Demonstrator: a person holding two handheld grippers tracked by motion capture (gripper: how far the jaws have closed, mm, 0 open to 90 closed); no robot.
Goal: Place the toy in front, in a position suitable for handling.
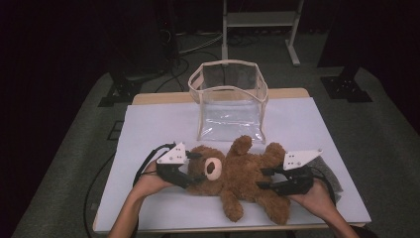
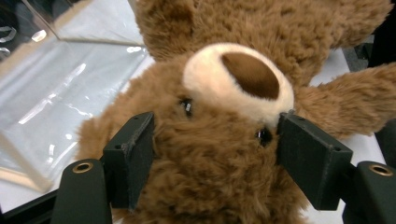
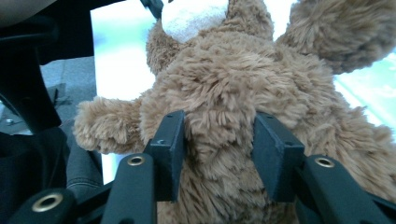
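Observation:
A brown teddy bear [image 1: 242, 176] lies on its back on the white table cover [image 1: 148, 129], head to the left. My left gripper [image 1: 198, 167] is shut on the bear's head. In the left gripper view its jaws press into the fur on either side of the face [image 2: 224, 93], just below the cream muzzle. My right gripper [image 1: 262, 178] is shut on the bear's lower body between the legs. In the right gripper view both jaws sink into the belly fur [image 3: 219, 93]. A clear plastic bag [image 1: 230, 99] with beige trim stands open just behind the bear.
A grey cloth [image 1: 333, 174] lies at the table's right edge beside my right hand. The clear bag [image 2: 46, 93] lies close to the bear's head. Stand legs [image 1: 225, 34] and dark tripod bases [image 1: 346, 87] are on the floor beyond the table.

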